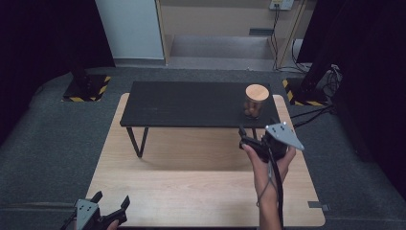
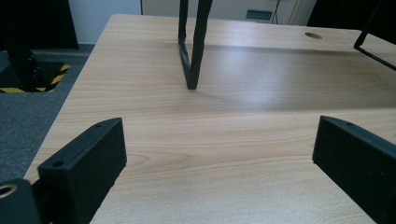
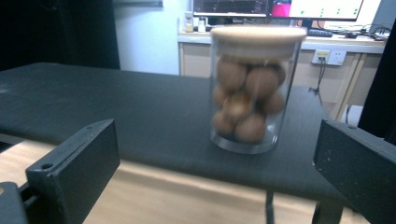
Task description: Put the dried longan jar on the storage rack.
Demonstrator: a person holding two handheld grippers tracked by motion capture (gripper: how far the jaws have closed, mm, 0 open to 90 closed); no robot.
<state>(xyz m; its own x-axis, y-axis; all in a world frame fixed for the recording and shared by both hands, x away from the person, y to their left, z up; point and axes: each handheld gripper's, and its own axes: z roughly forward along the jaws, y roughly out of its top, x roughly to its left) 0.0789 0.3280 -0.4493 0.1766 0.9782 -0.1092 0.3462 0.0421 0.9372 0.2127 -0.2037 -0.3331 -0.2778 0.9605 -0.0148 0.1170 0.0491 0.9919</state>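
Jar [image 1: 254,101], one only, lidded and full of brown nuts, stands far right on the black shelf [image 1: 191,103]; my two claws, left claw [image 1: 111,203] and right claw [image 1: 252,134], gape empty over the tabletop [image 1: 191,191].

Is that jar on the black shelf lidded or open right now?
Lidded. The jar stands upright with its pale lid seated flat on top, round brown contents inside.

Hazard-striped stand bases [image 1: 86,88] flank the wooden table [image 1: 191,191].
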